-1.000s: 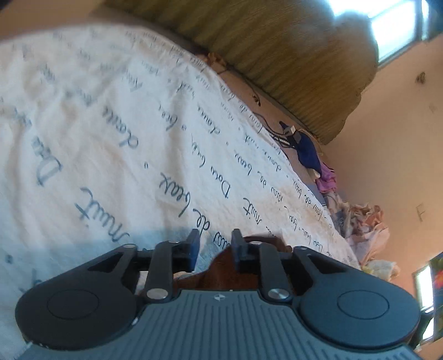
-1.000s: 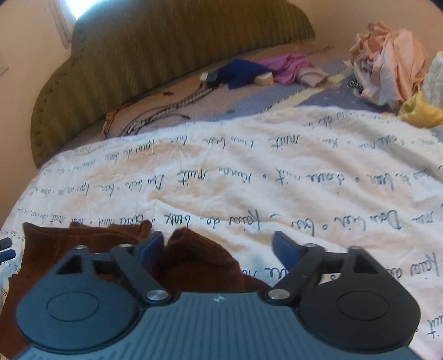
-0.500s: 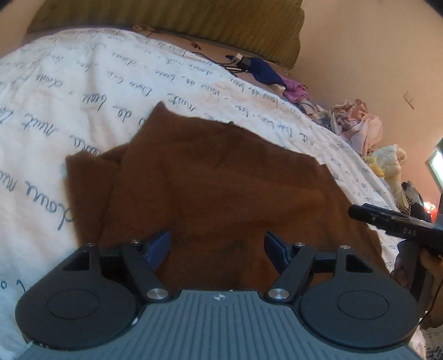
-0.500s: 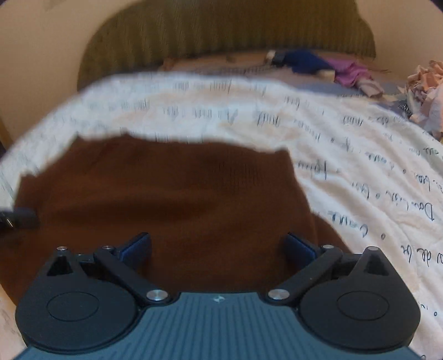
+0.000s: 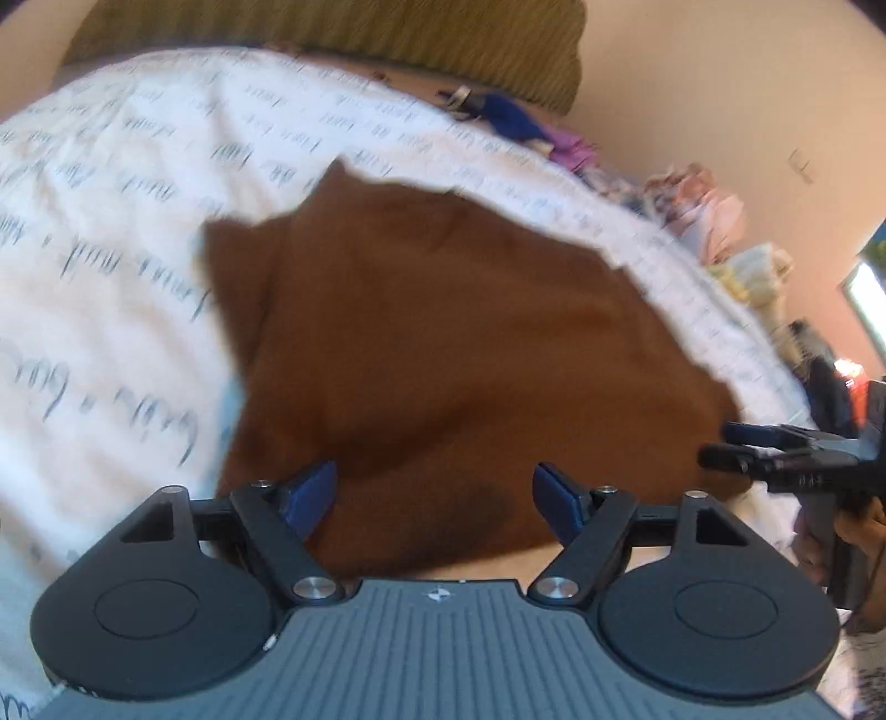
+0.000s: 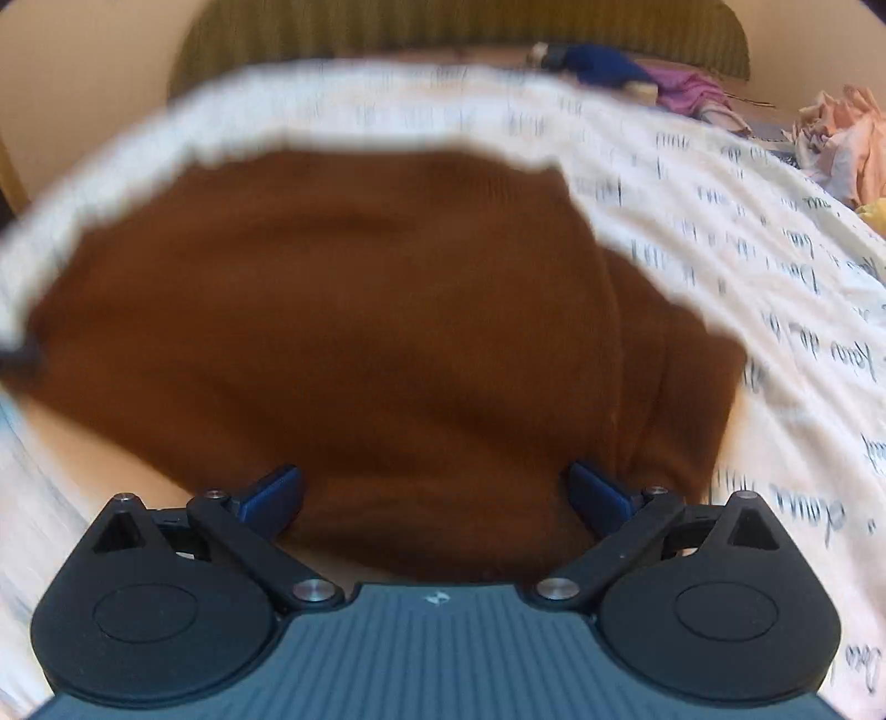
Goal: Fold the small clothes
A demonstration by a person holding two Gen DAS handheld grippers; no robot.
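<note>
Brown knit garment (image 5: pixel 454 354) lies spread on bed's white script-print sheet (image 5: pixel 111 183), one flap doubled over at 9 o'clock edge. Left tool (image 5: pixel 434 498) hovers over near hem, jaws wide apart, gripping nothing. Right tool (image 6: pixel 434 495) likewise spread and empty above near edge, at 3 o'clock in left view. Likely both lined up on hem for next fold. Heavy blur

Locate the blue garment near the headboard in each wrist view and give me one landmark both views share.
Left wrist view: the crumpled blue garment lies upper centre-right, past the white script-printed bedspread.
Right wrist view: the blue garment sits top centre-right, below the headboard.
Shared landmark: the olive ribbed headboard behind it.
</note>
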